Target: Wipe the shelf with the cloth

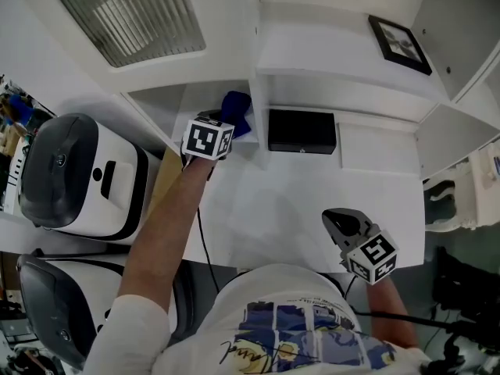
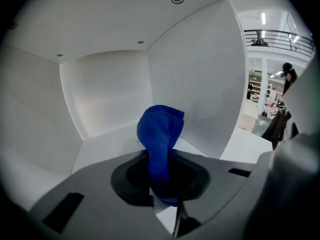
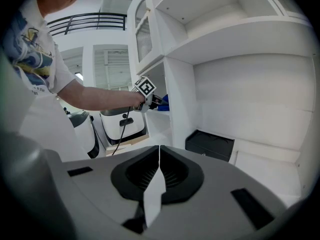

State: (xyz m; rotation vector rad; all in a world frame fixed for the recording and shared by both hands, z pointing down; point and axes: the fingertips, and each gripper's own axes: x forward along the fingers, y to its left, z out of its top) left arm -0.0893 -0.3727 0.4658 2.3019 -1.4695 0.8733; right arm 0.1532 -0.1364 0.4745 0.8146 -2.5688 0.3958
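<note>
**Blue cloth pinched in the left gripper, inside the shelf's left bay**

The left gripper [image 2: 162, 186] had its jaws closed on the lower end of the cloth [image 2: 161, 131], and the free upper part stood up in a loose fold past the tips, reaching into the white shelf [image 2: 107, 146] compartment. Whether the cloth touched the shelf floor could not be told. The cloth looked soft, light and limp, so a bunched grip near one end, as here, would likely leave enough loose fabric to drag flat over the surface. To the right, past the divider, a black box [image 1: 301, 131] sat in the next bay. Further right and well apart from the cloth, the right gripper [image 3: 157, 176] hung with its jaws pressed together on nothing.
</note>
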